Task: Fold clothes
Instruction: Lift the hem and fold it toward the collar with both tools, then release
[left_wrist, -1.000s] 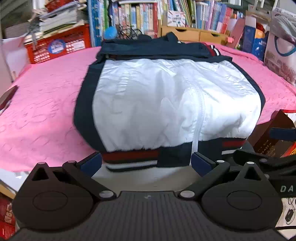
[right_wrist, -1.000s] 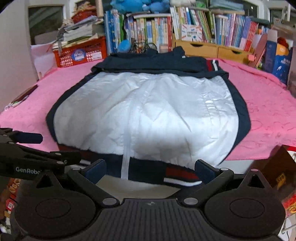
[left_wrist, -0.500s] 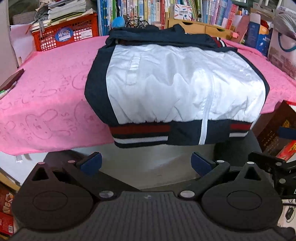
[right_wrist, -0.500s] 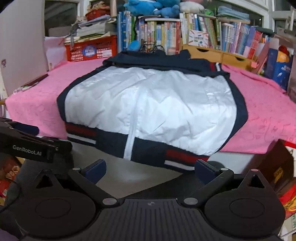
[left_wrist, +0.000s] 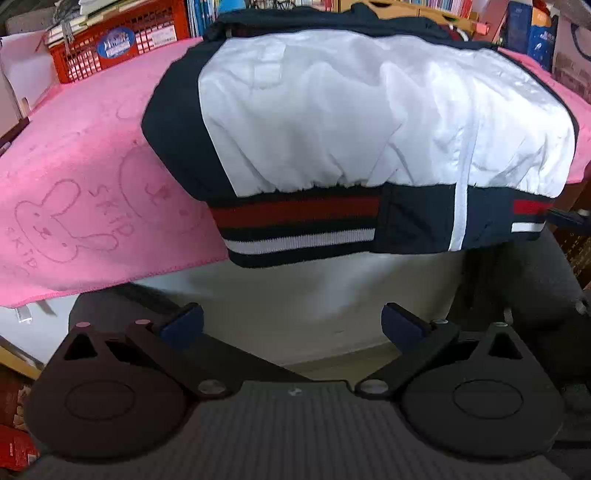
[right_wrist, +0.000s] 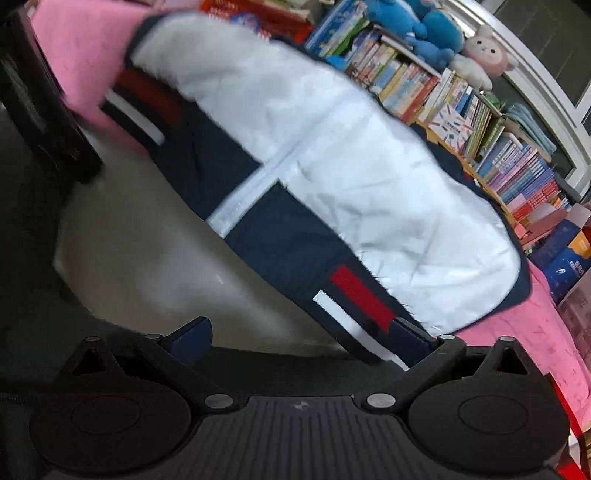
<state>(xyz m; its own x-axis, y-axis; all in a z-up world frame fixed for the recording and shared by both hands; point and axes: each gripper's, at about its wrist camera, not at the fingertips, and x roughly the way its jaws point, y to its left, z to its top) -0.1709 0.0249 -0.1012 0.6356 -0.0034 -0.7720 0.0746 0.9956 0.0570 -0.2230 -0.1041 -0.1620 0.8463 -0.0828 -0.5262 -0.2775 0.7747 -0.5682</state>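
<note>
And here's the jacket, navy with a big white panel, lying folded on the pink towel that covers the counter, its striped hem hanging just over the near edge. The white zipper strip runs down the panel and across the hem band. Left gripper sits low, below the counter's front edge, fingers spread wide and released, nothing between them, well apart from the hem above. Over to the right wrist view, tilted hard and a bit blurred: the right gripper is also spread wide and released, and its right-side fingertip is right up against the hem corner with the red and white stripes; whether it actually touches the cloth, I cannot tell. The jacket fills the middle of that view, pink towel showing past its far corner. Behind it, a row of books with blue plush toys on top, and in the left view a red basket at the far side of the counter
</note>
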